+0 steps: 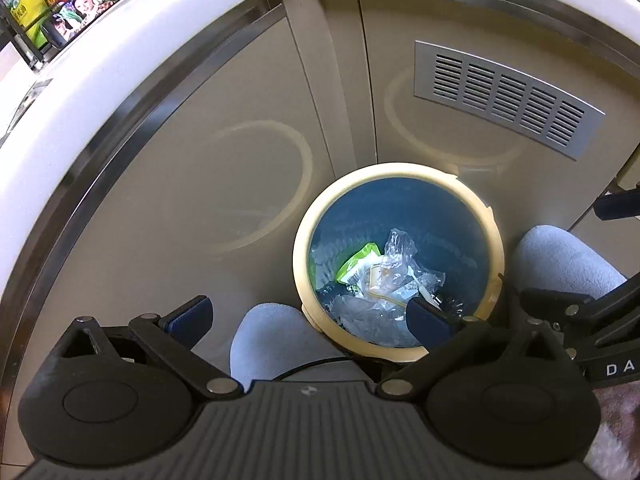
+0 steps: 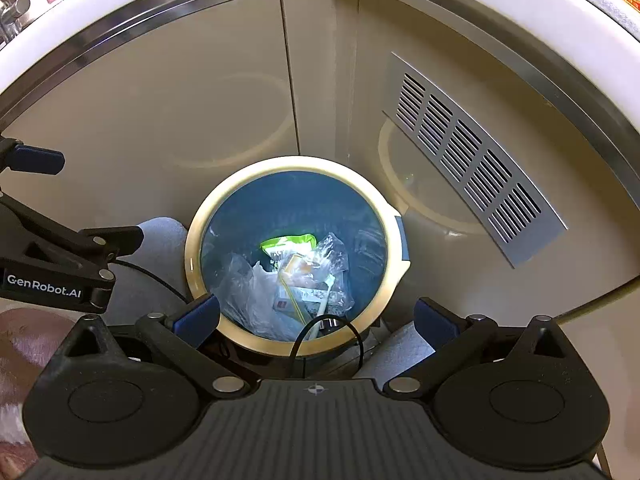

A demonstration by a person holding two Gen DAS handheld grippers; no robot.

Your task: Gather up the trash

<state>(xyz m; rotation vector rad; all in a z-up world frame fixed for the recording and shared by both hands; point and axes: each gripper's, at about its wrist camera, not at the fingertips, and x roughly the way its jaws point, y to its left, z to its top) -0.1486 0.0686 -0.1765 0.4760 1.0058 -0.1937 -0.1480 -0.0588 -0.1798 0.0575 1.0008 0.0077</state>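
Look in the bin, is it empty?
No, the bin already holds trash: a green wrapper and crumpled clear plastic lie at its bottom.

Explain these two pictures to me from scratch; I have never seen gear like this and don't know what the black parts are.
Both pictures come from small cameras mounted on two hand-held tongs, one in each of a person's hands, looking forward along the fingers. The black hinged parts at the bottom are the tongs themselves. The left tongs and the right tongs both stand open and hold nothing. Below them, on the floor against beige cabinet doors, stands a round bin with a cream rim and a blue inside. In it lie crumpled clear plastic and a green wrapper. The grey shapes beside the bin look like the person's slippers. A metal vent sits in the right-hand door.
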